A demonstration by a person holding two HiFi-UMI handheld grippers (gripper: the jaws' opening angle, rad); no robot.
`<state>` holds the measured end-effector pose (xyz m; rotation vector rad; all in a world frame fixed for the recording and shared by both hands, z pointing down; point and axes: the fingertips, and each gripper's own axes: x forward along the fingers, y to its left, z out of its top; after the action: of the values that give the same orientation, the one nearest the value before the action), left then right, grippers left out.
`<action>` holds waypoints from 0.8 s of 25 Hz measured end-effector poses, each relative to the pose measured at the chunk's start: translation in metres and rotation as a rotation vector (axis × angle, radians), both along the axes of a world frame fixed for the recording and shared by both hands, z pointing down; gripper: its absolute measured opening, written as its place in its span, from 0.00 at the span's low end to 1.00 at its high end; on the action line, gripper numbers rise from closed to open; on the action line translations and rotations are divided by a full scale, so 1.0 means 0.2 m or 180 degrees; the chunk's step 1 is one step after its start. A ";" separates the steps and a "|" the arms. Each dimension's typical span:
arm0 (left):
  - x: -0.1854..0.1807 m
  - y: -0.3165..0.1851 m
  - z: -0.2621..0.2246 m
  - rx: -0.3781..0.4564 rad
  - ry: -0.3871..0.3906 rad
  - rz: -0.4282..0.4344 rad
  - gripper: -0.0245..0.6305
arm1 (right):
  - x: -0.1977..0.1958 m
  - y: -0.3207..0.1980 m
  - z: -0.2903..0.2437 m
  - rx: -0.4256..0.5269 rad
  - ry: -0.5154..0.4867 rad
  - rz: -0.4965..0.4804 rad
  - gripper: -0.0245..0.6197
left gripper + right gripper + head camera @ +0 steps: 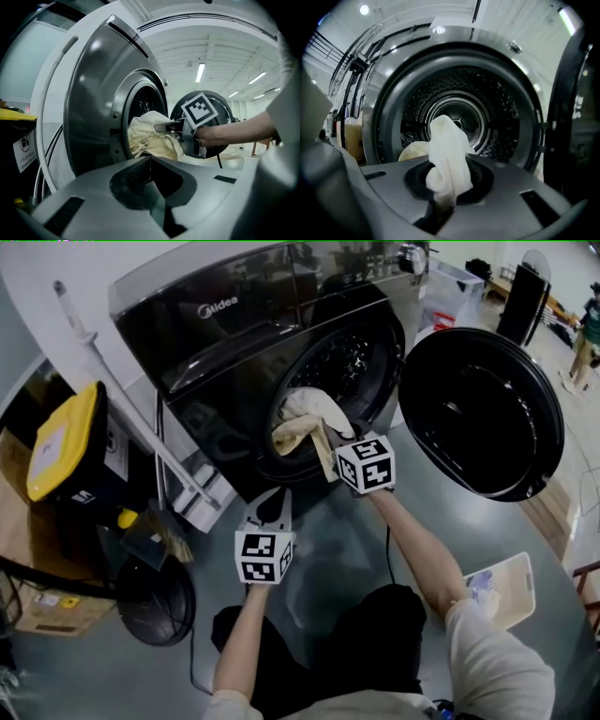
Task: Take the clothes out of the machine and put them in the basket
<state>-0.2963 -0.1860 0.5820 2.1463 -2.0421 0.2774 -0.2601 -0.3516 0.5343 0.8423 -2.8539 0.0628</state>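
A black front-loading washing machine [225, 352] stands with its round door [483, 413] swung open to the right. A cream cloth [305, 418] hangs out over the lip of the drum opening. My right gripper [330, 442] is at the opening, shut on a fold of this cloth [447, 154], which bunches up between its jaws [445, 201]. A second, yellowish cloth [412, 151] lies behind it at the front of the drum [487, 108]. My left gripper [270, 498] hovers lower left of the opening, shut and holding nothing [151, 161]. The left gripper view shows the right gripper [161, 125] pinching the cloth [150, 136].
A pale beige container [502, 587] lies on the floor at lower right, beside my right arm. A yellow-lidded black box [61, 442], a cardboard box [42, 610] and a round black object [155, 601] crowd the left. A person [586, 338] stands far right.
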 end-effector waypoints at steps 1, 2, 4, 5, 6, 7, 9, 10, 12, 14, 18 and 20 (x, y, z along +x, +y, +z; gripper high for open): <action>0.01 -0.01 -0.01 0.0011 -0.0010 0.0020 0.07 | 0.03 0.01 -0.04 0.0023 -0.0048 0.0019 0.13; 0.02 -0.01 -0.02 0.0016 -0.0018 0.0038 0.07 | 0.06 0.02 -0.07 0.0041 -0.0095 0.0039 0.13; 0.05 -0.02 -0.04 0.0026 -0.0026 0.0092 0.07 | 0.15 0.04 -0.13 0.0067 -0.0187 0.0106 0.13; 0.07 -0.03 -0.05 0.0039 -0.0023 0.0135 0.07 | 0.20 0.05 -0.16 0.0087 -0.0228 0.0154 0.13; 0.10 -0.05 -0.07 0.0053 -0.0017 0.0186 0.07 | 0.25 0.05 -0.20 0.0114 -0.0258 0.0203 0.13; 0.13 -0.06 -0.08 0.0066 -0.0011 0.0236 0.07 | 0.31 0.06 -0.24 0.0148 -0.0275 0.0245 0.13; 0.19 -0.09 -0.10 0.0082 -0.0003 0.0326 0.07 | 0.41 0.08 -0.30 0.0212 -0.0288 0.0309 0.13; 0.23 -0.10 -0.11 0.0092 -0.0001 0.0371 0.07 | 0.47 0.08 -0.33 0.0237 -0.0293 0.0348 0.13; 0.30 -0.14 -0.13 0.0114 0.0004 0.0466 0.07 | 0.58 0.09 -0.37 0.0275 -0.0296 0.0434 0.13; 0.38 -0.16 -0.14 0.0125 0.0011 0.0554 0.07 | 0.69 0.11 -0.38 0.0299 -0.0288 0.0518 0.13; 0.55 -0.21 -0.18 0.0179 0.0060 0.0759 0.07 | 0.96 0.16 -0.43 0.0318 -0.0315 0.0748 0.13; 0.64 -0.25 -0.20 0.0209 0.0076 0.0871 0.07 | 1.10 0.19 -0.46 0.0354 -0.0324 0.0874 0.13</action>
<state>-0.1682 -0.2355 0.5415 2.4568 -1.7656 0.2200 -0.0410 -0.3127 0.4428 1.2847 -2.8347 -0.0203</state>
